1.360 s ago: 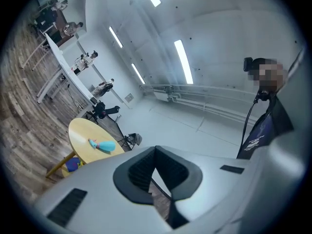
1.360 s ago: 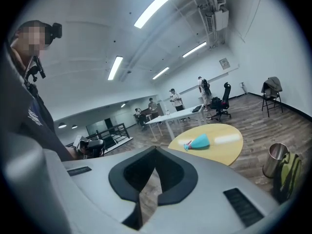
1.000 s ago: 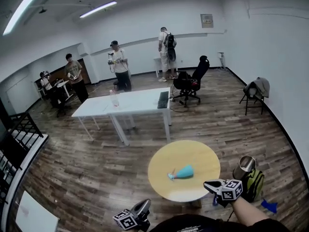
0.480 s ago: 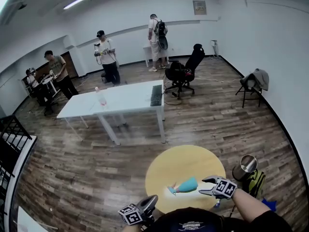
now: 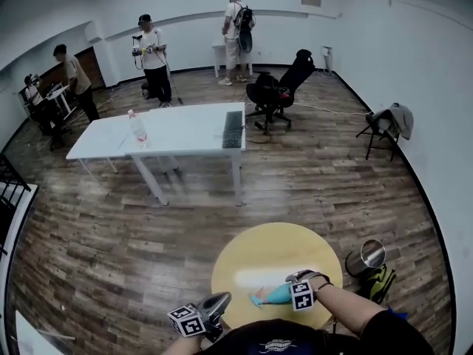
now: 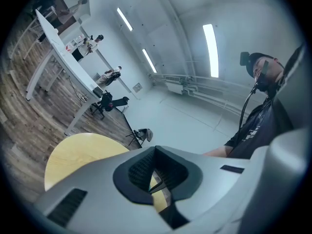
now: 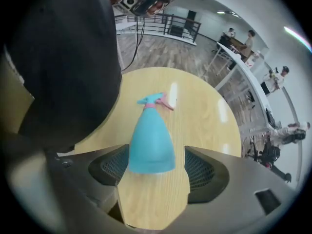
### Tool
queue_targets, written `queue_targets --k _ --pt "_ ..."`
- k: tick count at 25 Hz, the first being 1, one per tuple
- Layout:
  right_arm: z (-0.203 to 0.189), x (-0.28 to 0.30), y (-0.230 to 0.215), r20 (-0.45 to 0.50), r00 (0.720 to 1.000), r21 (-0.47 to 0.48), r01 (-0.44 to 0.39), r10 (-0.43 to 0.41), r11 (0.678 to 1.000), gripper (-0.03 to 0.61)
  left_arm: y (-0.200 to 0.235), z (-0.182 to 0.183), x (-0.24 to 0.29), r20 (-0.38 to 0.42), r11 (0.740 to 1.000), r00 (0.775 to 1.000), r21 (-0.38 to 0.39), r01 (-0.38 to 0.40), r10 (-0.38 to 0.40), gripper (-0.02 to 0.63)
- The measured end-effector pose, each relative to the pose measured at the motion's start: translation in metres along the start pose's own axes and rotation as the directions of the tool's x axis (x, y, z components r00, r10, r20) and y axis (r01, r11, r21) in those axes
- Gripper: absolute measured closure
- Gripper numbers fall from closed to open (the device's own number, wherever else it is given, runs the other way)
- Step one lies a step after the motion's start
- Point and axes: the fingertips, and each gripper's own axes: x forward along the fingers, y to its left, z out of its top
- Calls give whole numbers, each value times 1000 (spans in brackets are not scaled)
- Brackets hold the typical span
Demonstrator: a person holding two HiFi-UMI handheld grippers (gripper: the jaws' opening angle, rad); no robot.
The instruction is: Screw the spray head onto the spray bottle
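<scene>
The table (image 5: 251,246) is below the right gripper (image 7: 157,170), whose jaws have just been opening and stand apart. The left gripper (image 6: 155,173) has its jaws together, empty. The bottle (image 7: 150,135) lies with its base between the right jaws, unclamped, and the spray head (image 7: 155,101) is at its far end.

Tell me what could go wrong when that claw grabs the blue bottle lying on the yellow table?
The right gripper has just been opening its jaws; the wide bottom of the spray bottle lies between them, unsqueezed.
The bottle is round and on its side, so it might roll or slip out when pinched.
The left gripper is shut and away from the bottle, so it cannot steady it yet.
</scene>
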Motion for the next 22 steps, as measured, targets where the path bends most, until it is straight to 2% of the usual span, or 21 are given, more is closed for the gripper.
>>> queue_targets --k 3,5,9,12,15,18,20,22 --pt "-36 29 5 -115 992 -87 -60 50 994 166 -19 -10 18 42 996 996 -58 -71 74 603" --pt "-55 53 1 -156 985 -135 -88 67 987 153 -25 -21 27 72 990 989 -72 -122 127 603" --pt "-71 79 1 -196 968 -138 -188 159 972 147 -29 -37 32 128 966 961 -107 -234 247 603" --pt "-73 80 -3 -230 955 -141 -224 188 964 149 -31 -39 29 130 953 947 -120 -280 295 603" --pt "-67 83 -3 -234 954 -154 -225 185 962 147 -18 -38 20 118 955 951 -121 -271 285 603" --pt "-65 86 -4 -226 957 -119 -214 183 970 150 6 -37 17 87 968 967 -103 -229 238 603" --pt "-62 87 -2 -209 957 -42 -216 203 975 152 14 -25 21 74 977 978 -96 -190 197 603" --pt "-60 82 10 -168 958 85 -219 231 972 153 20 -17 22 64 986 987 -86 -143 149 603"
